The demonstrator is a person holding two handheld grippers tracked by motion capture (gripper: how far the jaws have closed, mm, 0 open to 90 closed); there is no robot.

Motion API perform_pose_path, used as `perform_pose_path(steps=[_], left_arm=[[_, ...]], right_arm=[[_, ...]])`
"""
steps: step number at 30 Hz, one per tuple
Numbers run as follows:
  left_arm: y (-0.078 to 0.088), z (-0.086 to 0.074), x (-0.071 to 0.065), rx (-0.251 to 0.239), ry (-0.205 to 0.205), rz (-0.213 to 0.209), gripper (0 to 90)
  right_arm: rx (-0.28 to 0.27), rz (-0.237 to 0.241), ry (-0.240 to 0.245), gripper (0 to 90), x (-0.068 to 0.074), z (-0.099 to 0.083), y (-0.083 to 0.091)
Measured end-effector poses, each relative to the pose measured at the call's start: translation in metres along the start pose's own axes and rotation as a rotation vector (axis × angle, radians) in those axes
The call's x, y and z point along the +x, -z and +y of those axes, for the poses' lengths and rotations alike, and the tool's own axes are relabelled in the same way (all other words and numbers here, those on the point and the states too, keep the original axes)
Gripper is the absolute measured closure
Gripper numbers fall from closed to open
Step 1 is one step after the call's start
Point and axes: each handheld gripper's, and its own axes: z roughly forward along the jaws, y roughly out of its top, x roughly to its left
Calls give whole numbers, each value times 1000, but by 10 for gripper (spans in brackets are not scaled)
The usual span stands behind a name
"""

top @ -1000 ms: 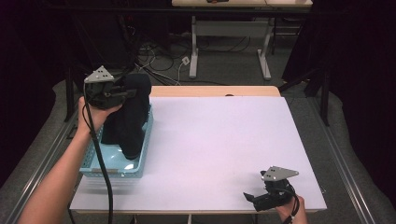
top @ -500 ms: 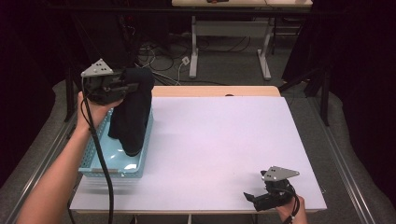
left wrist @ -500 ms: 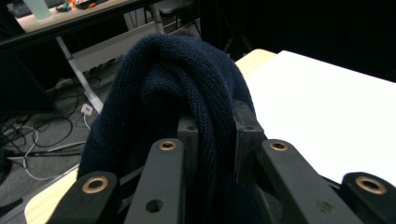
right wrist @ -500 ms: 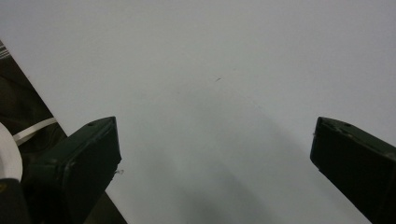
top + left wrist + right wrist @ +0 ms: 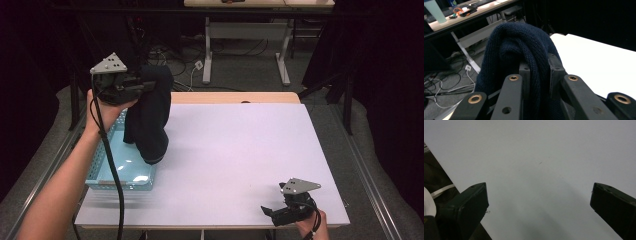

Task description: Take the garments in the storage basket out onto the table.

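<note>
Now the left gripper (image 5: 131,89), pinching the dark blue sweater (image 5: 148,114), has lifted it higher out of the blue basket (image 5: 102,172). The right gripper (image 5: 280,214) rests spread wide on the table (image 5: 240,150).

Dark navy knitted wool cloth (image 5: 524,47), ribbed and matt, pinched between matt black plastic jaws with brass-coloured rivets. Light blue plastic lattice basket (image 5: 131,172), slightly glossy. Smooth matt white tabletop (image 5: 240,160) with pale wooden far edge. Flat grey metal three-cornered plate (image 5: 109,64), drilled.
</note>
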Motion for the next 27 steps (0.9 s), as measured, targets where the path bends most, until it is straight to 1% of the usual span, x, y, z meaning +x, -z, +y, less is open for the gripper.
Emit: perform_pose_path(steps=[5,7,8,11,12,13,14,16,21,27], left_arm=[[-3,9,-4,-2,-17,-7,777],[-5,12,-7,-1,-27,-12,777],[-6,14,-8,-1,-32,-13,777],[-9,19,-11,-1,-40,-22,777],[-11,21,-12,-1,-44,-26,777],[-12,23,-14,-4,-43,-29,777],[-13,25,-15,-2,-53,-31,777],[-15,28,-17,-2,-57,-38,777],[-18,37,-23,-20,-76,-53,777],[-20,48,-30,-30,-96,-63,777]], right_arm=[[-4,-1,1,12,-2,0,0],[9,-3,-4,12,-1,0,0],[1,-1,-6,12,-1,-1,-1],[7,1,-5,12,-1,0,0],[-5,2,-5,12,-2,-1,0],[-5,2,-5,12,-2,-1,0],[-4,0,-11,12,-1,-1,0],[-5,-1,-11,12,-1,-1,1],[-7,-2,-8,12,-3,-1,0],[-9,1,-3,12,-3,-1,0]])
